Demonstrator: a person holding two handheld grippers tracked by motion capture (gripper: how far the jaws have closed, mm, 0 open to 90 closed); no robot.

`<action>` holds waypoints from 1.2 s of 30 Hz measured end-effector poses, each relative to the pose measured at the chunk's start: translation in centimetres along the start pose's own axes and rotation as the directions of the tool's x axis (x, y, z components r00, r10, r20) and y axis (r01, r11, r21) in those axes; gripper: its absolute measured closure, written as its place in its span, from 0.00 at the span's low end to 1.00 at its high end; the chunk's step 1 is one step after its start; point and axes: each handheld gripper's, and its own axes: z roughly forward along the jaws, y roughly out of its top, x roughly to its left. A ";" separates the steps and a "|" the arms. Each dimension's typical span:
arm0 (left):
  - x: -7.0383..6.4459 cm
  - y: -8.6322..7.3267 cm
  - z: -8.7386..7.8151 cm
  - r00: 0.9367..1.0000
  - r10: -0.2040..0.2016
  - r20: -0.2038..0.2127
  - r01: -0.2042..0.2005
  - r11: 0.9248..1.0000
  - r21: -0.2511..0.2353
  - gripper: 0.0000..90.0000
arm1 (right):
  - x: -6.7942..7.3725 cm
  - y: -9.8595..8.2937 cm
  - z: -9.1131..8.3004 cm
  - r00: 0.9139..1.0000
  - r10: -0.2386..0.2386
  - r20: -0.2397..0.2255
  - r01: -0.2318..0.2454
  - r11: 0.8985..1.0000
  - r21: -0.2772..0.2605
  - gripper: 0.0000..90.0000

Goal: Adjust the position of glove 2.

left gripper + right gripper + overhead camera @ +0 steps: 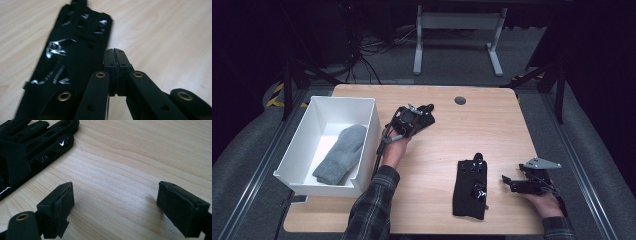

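At a wooden desk, I hold a gripper in each hand. My left gripper sits toward the middle of the desk, just right of a white bin. Its jaws are pressed together, as the left gripper view shows. A black glove with silvery markings lies flat on the wood right beside those jaws, its fingers pointing away from me. Its cuff end runs under the gripper's linkage, and I cannot tell whether any of the fabric is pinched. From the high view this glove is a dark shape at the gripper's tip. My right gripper rests low at the desk's near right edge, a grey three-cornered plate on top of it. Its jaws stand wide apart over bare wood. A second glove, also black, lies flat just to the left of this gripper, fingers toward the far edge. In the right gripper view its glossy-trimmed fingers show up and to the left, apart from the jaws. In the bin lies a grey mitten, along its floor. A plaid sleeve covers my left forearm.
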 end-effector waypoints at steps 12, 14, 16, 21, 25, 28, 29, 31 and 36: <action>2.5 -1.0 3.2 0.999 -0.048 -0.024 0.049 0.996 0.072 1.00 | 0.0 0.0 0.0 1.000 0.000 0.000 0.000 1.000 0.000 0.16; 2.3 -1.1 3.2 0.999 -0.044 -0.012 0.045 0.995 0.084 1.00 | 0.0 0.0 0.0 1.000 -0.001 0.000 0.001 1.000 -0.001 0.16; 1.7 -1.4 3.1 0.999 -0.037 -0.008 0.038 0.996 0.081 1.00 | 0.0 0.0 0.0 1.000 -0.001 0.000 0.001 1.000 0.000 0.16; 0.2 -2.1 2.5 0.999 -0.026 0.039 0.023 0.997 0.078 1.00 | 0.0 0.0 0.0 1.000 0.000 0.001 0.000 1.000 0.000 0.16; -1.5 -2.8 1.9 0.995 -0.015 0.097 0.007 0.997 0.076 1.00 | 0.0 0.0 0.0 1.000 0.000 0.002 0.000 1.000 0.000 0.16; -2.3 -3.1 1.7 0.993 -0.005 0.116 -0.003 0.997 0.071 1.00 | 0.0 0.0 0.1 1.000 -0.002 0.002 0.002 1.000 -0.001 0.16; -2.6 -3.3 1.6 0.991 -0.006 0.131 -0.003 0.997 0.071 1.00 | 0.0 0.0 0.1 1.000 -0.002 0.002 0.002 1.000 -0.001 0.16; -3.4 -3.6 1.3 0.988 -0.004 0.154 -0.007 0.998 0.070 1.00 | 0.0 0.0 0.1 1.000 -0.002 0.002 0.002 1.000 -0.001 0.16; -5.3 -4.6 0.7 0.980 0.005 0.201 -0.017 0.998 0.057 1.00 | 0.0 0.1 0.1 1.000 -0.002 0.002 0.002 1.000 0.000 0.16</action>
